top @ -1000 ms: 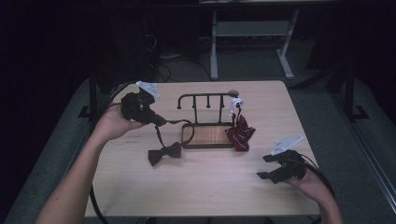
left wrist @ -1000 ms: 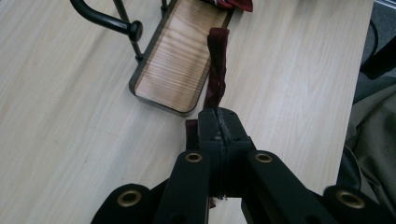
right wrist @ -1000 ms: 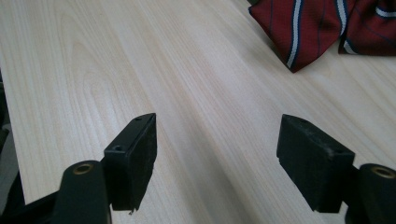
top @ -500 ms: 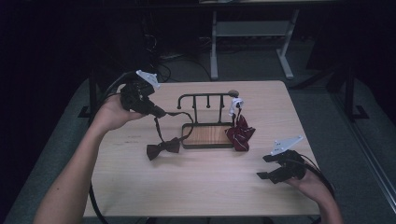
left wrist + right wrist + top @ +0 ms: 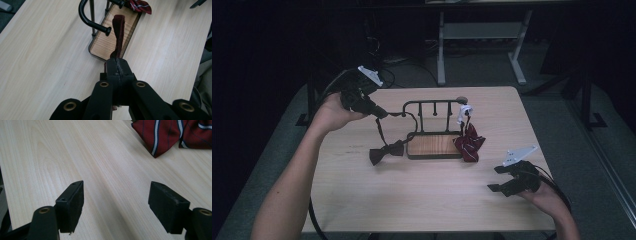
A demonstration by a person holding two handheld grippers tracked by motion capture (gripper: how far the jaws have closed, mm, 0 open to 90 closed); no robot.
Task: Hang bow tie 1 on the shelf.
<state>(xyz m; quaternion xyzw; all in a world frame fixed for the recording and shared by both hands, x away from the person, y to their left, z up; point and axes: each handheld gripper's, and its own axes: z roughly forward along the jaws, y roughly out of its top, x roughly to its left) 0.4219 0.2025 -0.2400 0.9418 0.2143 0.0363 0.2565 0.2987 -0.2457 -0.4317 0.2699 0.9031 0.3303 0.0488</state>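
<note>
A black metal hook rack on a wooden base [image 5: 434, 145] stands mid-table. My left gripper [image 5: 380, 113] is raised at the rack's left end and is shut on the strap of a dark maroon bow tie [image 5: 386, 152], whose bow sits low by the base's left corner. In the left gripper view the strap [image 5: 118, 32] runs from the shut jaws [image 5: 119, 65] up past a curved hook [image 5: 93, 23]. A red striped bow tie [image 5: 469, 143] hangs at the rack's right end under a white tag [image 5: 463, 113]. My right gripper [image 5: 500, 179] rests open near the front right, nothing between its fingers [image 5: 117, 202].
The wooden table [image 5: 422, 200] has bare room across its front and left. The striped tie [image 5: 170, 135] lies just beyond the right gripper's jaws. A metal desk frame [image 5: 477, 40] stands on the dark floor behind the table. Cables trail from both grippers.
My left gripper has risen and drawn back to the far left with the strap, pulling the dark bow tie slightly toward the rack. The right gripper has stayed put.
</note>
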